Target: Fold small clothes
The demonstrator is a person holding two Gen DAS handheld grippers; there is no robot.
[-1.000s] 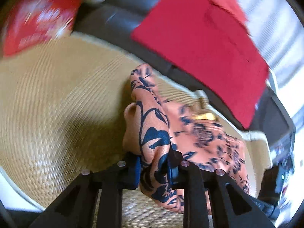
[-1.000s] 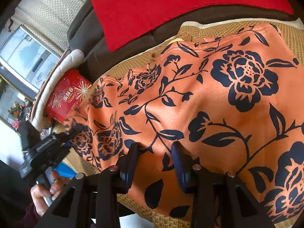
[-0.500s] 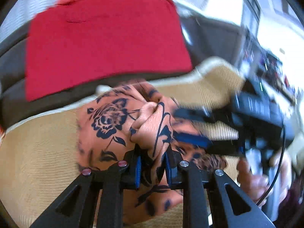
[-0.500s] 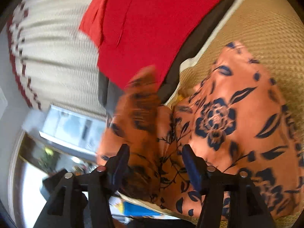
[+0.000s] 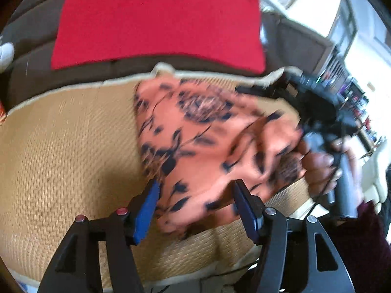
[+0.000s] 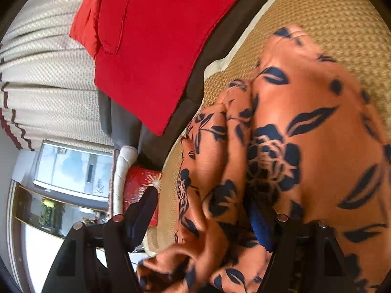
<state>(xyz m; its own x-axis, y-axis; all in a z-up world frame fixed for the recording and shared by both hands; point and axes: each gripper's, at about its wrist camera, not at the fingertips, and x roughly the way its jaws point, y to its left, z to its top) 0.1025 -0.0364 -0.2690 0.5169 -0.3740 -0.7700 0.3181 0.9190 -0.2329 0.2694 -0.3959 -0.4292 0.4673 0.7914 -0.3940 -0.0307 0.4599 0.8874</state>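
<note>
A woven mat (image 5: 61, 146) lies before a red cushion (image 5: 158, 19). On it sits the orange garment (image 5: 207, 141), bunched, thin, soft and probably slippery; hems or corners look the best hold. The left gripper (image 5: 195, 207) is opening, cloth loose between unpressing jaws; the right gripper (image 6: 202, 217) likewise.

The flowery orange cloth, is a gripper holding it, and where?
No. Both the left gripper and the right gripper have their jaws opening, with the flowery orange cloth loose between them on the woven mat.
</note>
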